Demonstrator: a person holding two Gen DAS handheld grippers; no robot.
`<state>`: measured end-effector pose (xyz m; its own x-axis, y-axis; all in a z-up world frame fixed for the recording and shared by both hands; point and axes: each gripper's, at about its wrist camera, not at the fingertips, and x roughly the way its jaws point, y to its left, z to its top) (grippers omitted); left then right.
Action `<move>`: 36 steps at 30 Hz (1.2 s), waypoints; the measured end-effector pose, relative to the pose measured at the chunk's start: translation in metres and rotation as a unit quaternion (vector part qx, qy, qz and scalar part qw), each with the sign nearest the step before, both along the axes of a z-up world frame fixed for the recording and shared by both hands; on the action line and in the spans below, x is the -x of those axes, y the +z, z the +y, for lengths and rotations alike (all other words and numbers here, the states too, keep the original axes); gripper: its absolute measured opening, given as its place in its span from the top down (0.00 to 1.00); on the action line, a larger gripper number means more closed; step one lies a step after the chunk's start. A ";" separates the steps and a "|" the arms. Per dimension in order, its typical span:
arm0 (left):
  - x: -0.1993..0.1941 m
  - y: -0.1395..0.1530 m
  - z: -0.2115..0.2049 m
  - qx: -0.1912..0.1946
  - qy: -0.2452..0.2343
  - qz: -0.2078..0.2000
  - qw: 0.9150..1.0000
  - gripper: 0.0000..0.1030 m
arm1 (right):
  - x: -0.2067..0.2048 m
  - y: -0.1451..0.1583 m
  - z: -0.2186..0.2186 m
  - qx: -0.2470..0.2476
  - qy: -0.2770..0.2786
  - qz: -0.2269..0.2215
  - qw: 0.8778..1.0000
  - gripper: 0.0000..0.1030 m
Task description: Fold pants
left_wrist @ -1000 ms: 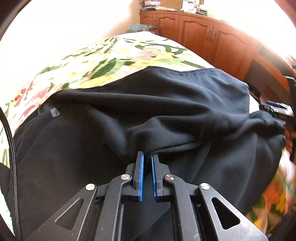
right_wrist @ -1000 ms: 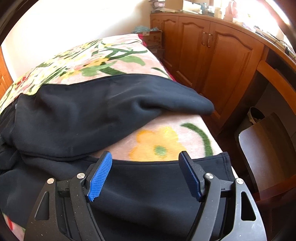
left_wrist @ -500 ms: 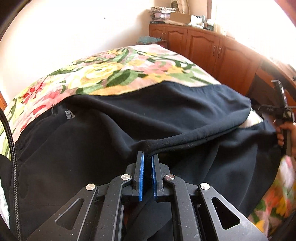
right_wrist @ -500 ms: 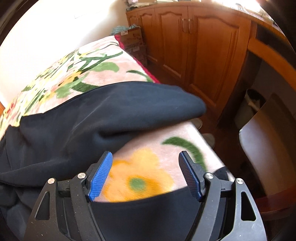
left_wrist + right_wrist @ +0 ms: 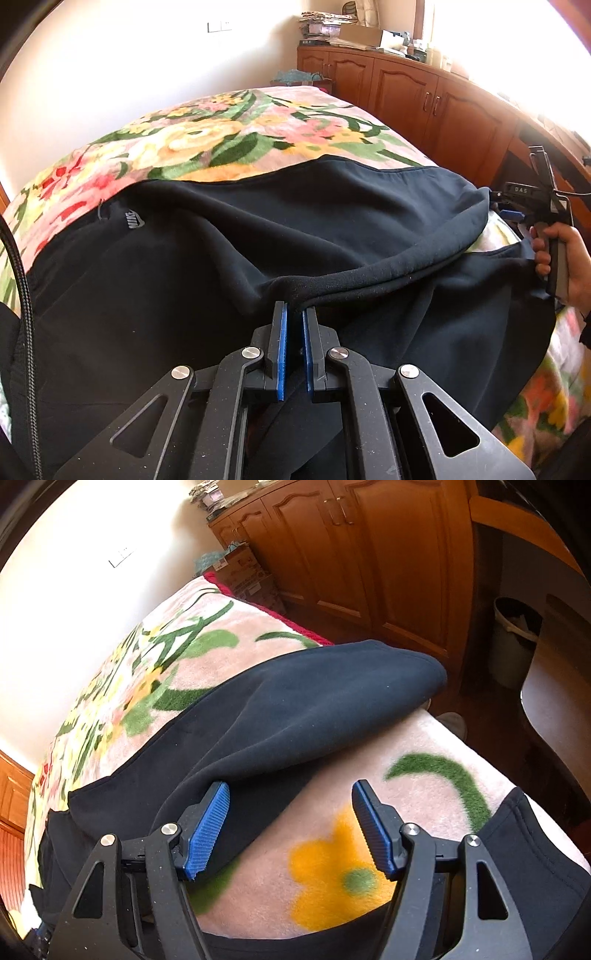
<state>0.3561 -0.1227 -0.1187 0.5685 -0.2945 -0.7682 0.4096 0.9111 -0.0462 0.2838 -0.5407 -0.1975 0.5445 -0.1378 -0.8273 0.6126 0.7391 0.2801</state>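
We see the black pants (image 5: 229, 258) spread across the floral bed (image 5: 221, 140), legs running rightward. Our left tool (image 5: 293, 317) is clamped on a fabric fold; our right tool (image 5: 291, 812), nearer the leg ends, is closing with nothing gripped, the upper leg's edge beside its left pad.

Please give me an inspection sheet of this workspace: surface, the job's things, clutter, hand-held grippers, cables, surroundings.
Surface: bed with floral blanket.
Job's things: black pants spread across the blanket, one leg lying over toward the bed's edge.
Clutter: nothing seen on the bed besides the pants.
Hand-held grippers: left hand-held gripper shut on a fold of the pants; right hand-held gripper jaws closing, nothing pressed between them.
Cables: braided black cable at the left edge.
Surroundings: wooden cabinets, waste bin, chair.
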 end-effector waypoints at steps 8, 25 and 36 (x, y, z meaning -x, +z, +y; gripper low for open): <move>-0.003 -0.001 -0.001 0.005 -0.008 0.008 1.000 0.93 | -0.040 -0.026 0.003 0.001 0.013 0.069 0.998 0.39; -0.008 -0.007 -0.002 0.010 -0.006 0.016 1.000 0.93 | -0.128 0.029 0.170 0.132 0.301 0.063 0.942 0.85; -0.006 -0.007 -0.002 0.012 -0.006 0.014 1.000 0.93 | -0.016 0.034 0.105 0.119 0.213 0.056 0.968 0.60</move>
<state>0.3622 -0.1249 -0.1257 0.5438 -0.3192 -0.7761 0.4181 0.9049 -0.0792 0.2999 -0.4361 -0.1635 0.5023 -0.1144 -0.8571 0.2551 0.9667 0.0205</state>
